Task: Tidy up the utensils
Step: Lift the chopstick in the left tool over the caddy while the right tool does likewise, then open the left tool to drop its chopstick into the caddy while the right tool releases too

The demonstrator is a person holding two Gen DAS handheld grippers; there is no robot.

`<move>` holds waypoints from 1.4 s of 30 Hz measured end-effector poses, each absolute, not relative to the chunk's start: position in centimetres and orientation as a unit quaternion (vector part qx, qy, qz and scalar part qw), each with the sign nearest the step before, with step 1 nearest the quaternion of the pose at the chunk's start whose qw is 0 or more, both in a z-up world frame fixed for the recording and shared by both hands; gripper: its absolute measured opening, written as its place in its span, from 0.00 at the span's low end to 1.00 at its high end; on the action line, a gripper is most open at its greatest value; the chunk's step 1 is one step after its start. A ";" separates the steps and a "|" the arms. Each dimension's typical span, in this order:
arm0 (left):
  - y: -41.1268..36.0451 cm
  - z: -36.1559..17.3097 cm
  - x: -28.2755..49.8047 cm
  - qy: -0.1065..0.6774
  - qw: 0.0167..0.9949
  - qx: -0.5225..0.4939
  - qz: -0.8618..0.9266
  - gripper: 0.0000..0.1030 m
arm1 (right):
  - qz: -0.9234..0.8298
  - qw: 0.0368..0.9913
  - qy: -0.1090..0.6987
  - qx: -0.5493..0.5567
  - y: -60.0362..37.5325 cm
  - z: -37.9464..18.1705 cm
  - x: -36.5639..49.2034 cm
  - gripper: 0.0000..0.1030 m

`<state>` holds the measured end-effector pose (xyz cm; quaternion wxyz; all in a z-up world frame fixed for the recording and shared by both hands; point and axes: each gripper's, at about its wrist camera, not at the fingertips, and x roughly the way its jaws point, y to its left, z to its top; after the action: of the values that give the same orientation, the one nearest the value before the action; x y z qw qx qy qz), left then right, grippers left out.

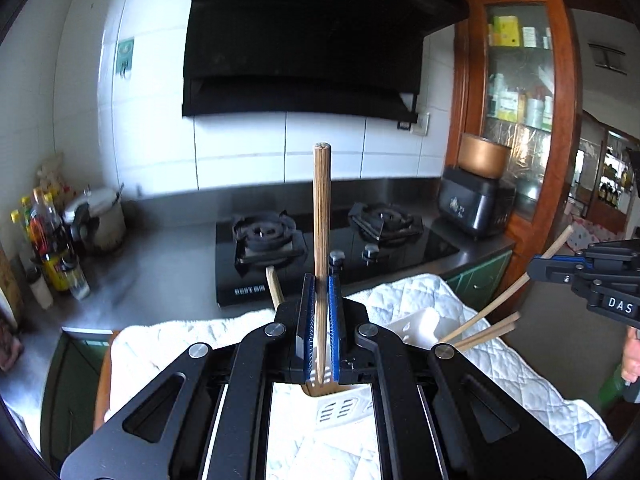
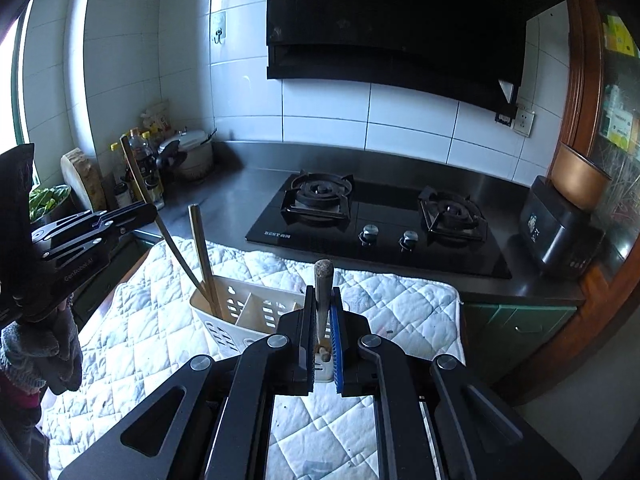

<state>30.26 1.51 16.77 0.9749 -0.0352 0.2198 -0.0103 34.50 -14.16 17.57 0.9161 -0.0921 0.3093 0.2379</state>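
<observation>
While both chopsticks stand in the white caddy [image 2: 240, 312] on the quilted mat [image 2: 400, 304], left gripper [image 1: 321, 284] is clamped on one chopstick [image 1: 321, 216], right gripper [image 2: 322, 296] pinches another [image 2: 322, 280]. Two more sticks [image 2: 202, 248] lean at the caddy's 10 o'clock corner. Gas hob [image 2: 380, 216] at 12 o'clock beyond the mat, rice cooker [image 2: 560, 232] at 2 o'clock.

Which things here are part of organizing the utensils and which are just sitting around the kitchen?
Part of the job:
- left gripper shut on a chopstick
- right gripper shut on a second chopstick
- white utensil caddy, chopsticks already in it
- quilted mat under the caddy

Just lying about:
- gas stove
- oil bottles
- rice cooker
- range hood
</observation>
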 end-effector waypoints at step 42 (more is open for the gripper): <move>0.5 10.7 16.3 0.243 0.965 -0.074 -0.061 0.57 | 0.235 0.928 0.284 -0.048 -20.3 10.7 22.1 0.57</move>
<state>16.31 0.49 10.72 0.9654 -0.0737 0.2427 -0.0606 22.11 -20.34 10.71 0.9281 -0.0484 0.2844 0.2355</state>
